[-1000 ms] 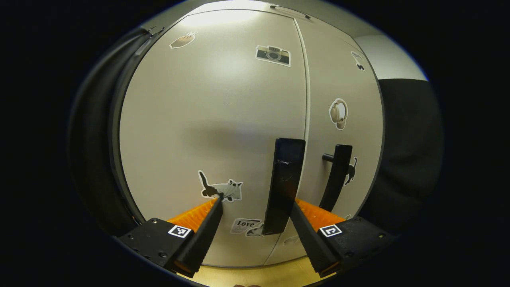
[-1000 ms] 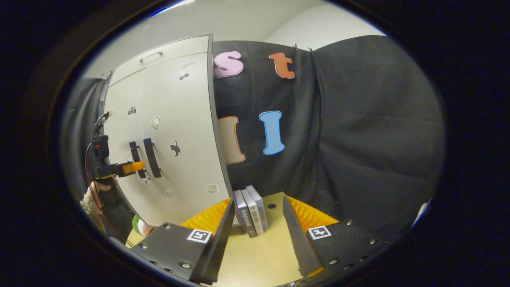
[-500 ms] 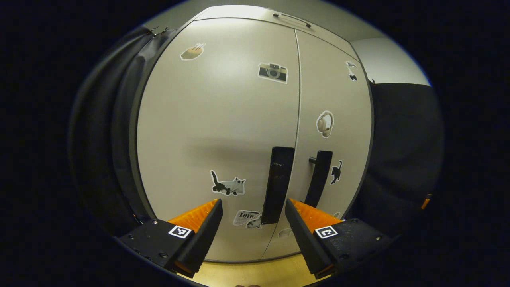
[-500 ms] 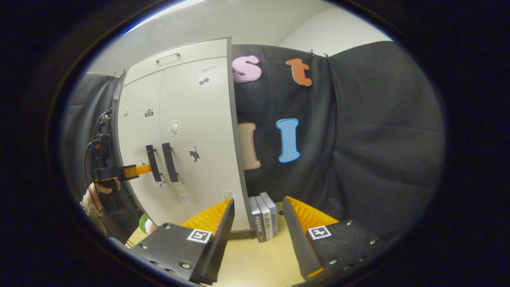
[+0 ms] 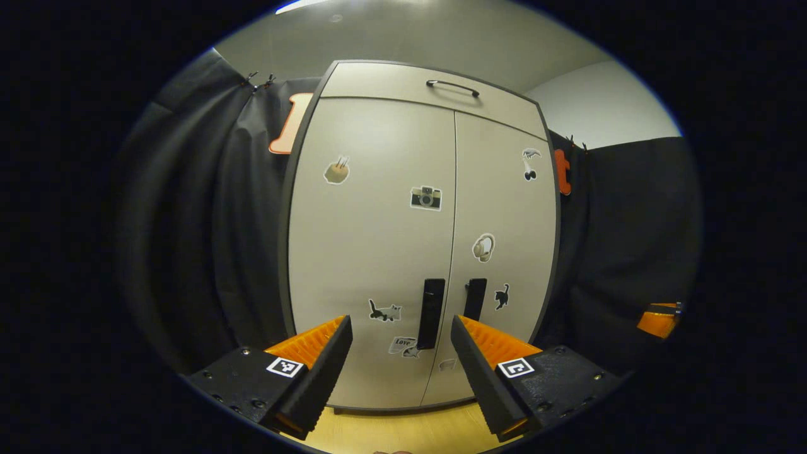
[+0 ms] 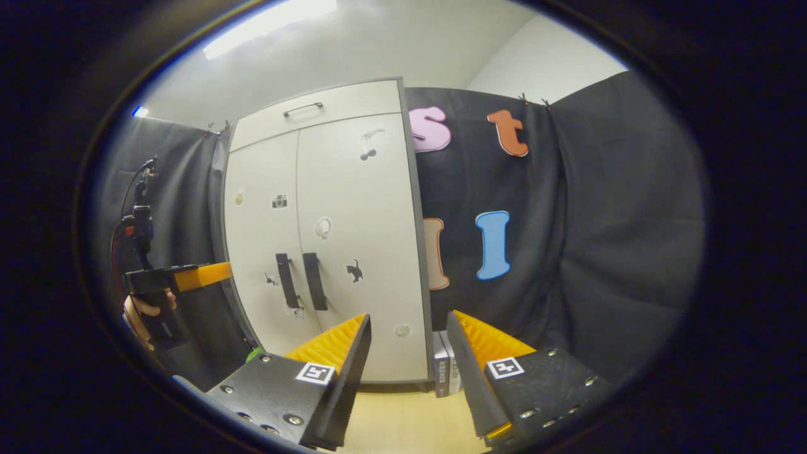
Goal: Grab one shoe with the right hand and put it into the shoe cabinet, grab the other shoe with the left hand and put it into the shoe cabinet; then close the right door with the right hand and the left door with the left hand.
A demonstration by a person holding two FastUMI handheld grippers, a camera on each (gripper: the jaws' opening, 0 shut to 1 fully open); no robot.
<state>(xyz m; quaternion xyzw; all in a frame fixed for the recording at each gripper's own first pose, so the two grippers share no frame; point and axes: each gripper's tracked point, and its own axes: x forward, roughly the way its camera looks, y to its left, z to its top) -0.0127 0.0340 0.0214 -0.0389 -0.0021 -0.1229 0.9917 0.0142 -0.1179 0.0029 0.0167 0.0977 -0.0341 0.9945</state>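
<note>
- The shoe cabinet stands upright on the pale wooden floor, straight ahead of your left gripper and well apart from it. Its long axis runs vertically, and its front faces you.
- Finish is off-white with a dark edge trim. A shallow top panel carries a dark horizontal bar handle.
- The left door and the right door both sit flush with the front, their seam a thin straight line down the middle. Both are closed.
- Two black vertical pull handles sit side by side at the seam, low on the doors, their long axes upright.
- Small stickers dot both doors, among them a camera sticker on the left door and a headphone sticker on the right.
- Your left gripper's fingers stand wide apart, holding nothing and touching nothing.
- In the right gripper view the cabinet lies left of centre, seen at an angle, with a few upright books just beside its right lower corner.
- Your right gripper is likewise spread wide and grips nothing.
- That view also shows your left gripper off to the far left, held in a hand, clear of the cabinet.
</note>
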